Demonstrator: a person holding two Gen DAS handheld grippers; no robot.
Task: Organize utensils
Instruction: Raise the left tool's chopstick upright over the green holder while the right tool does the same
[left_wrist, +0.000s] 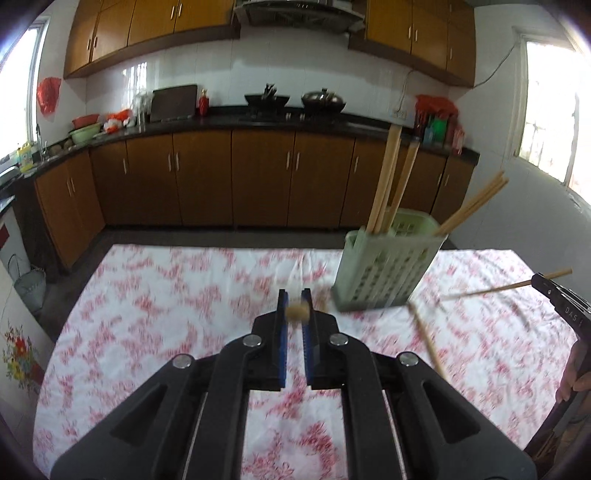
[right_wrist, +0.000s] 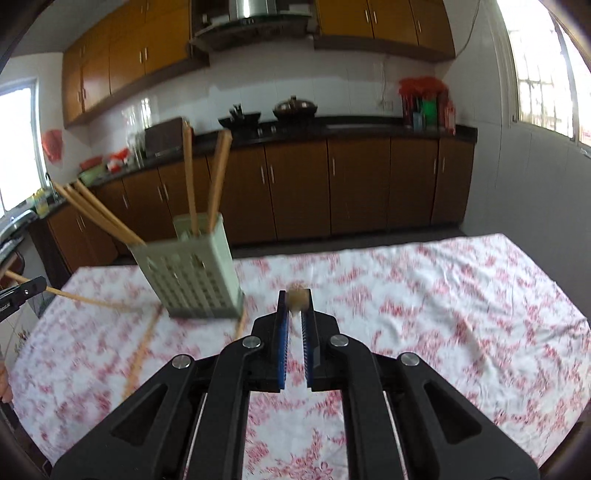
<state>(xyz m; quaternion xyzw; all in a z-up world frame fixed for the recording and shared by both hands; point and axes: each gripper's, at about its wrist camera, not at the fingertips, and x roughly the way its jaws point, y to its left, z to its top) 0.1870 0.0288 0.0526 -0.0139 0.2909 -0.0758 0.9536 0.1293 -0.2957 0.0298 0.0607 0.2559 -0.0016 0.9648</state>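
A pale green slotted utensil holder (left_wrist: 384, 271) stands on the floral tablecloth with several wooden chopsticks (left_wrist: 388, 177) sticking up out of it. It also shows in the right wrist view (right_wrist: 192, 273). My left gripper (left_wrist: 295, 312) is shut on a chopstick, seen end-on between the blue pads, left of the holder. My right gripper (right_wrist: 297, 301) is shut on another chopstick, right of the holder. The right gripper shows at the left view's right edge (left_wrist: 554, 291) with its chopstick (left_wrist: 491, 290). Loose chopsticks (left_wrist: 424, 336) (right_wrist: 142, 350) lie by the holder.
The table (right_wrist: 461, 295) is covered by a white cloth with red flowers. Beyond its far edge are a dark floor gap, brown kitchen cabinets (left_wrist: 258, 177) and a counter with woks. A hand (left_wrist: 576, 376) is at the right edge.
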